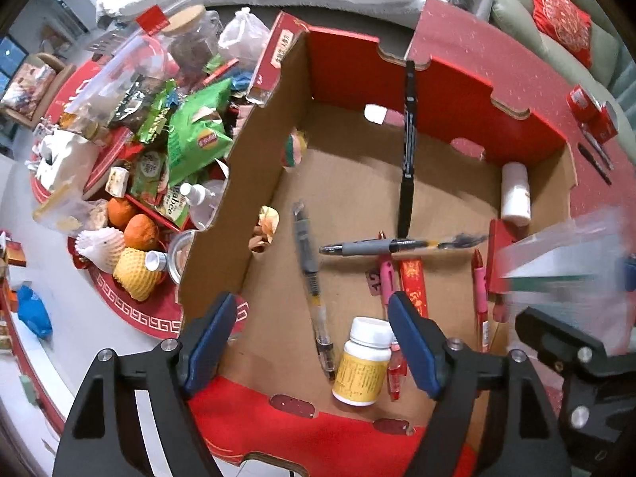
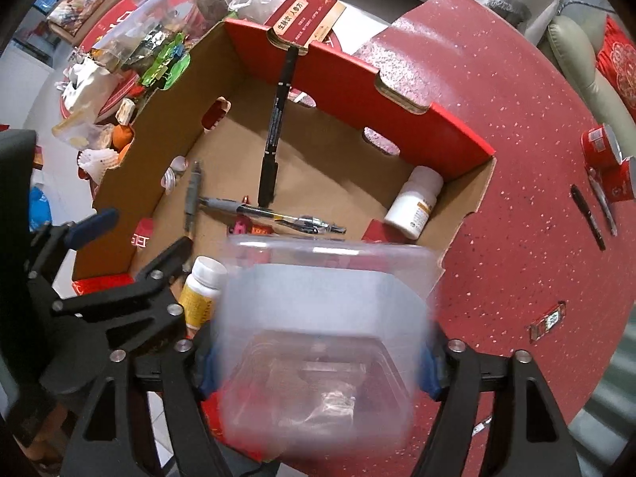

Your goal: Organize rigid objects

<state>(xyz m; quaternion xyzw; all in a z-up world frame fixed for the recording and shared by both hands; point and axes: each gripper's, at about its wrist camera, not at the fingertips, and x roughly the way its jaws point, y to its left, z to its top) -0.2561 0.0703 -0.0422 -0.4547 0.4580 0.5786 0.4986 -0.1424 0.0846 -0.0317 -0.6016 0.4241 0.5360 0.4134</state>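
Observation:
A cardboard box (image 1: 357,59) with red outer walls stands open below both grippers. Inside lie a grey-grip pen (image 1: 369,247), a black marker (image 1: 408,139) leaning on the far wall, pink pens (image 1: 387,278), a yellow-label white bottle (image 1: 363,361) and a white bottle (image 1: 514,192) in the far right corner. My left gripper (image 1: 312,298) is open over the box, with a blurred pen (image 1: 308,262) below the gap between its fingers. My right gripper (image 2: 318,357) stands wide with a blurred clear plastic container (image 2: 322,298) between its pads, over the box's near right corner.
The box sits on a red speckled table (image 2: 536,159) that bears two black pens (image 2: 588,214) and red cans (image 2: 604,151) at the right. To the left are a heap of snack bags (image 1: 190,135), oranges (image 1: 139,230) and jars.

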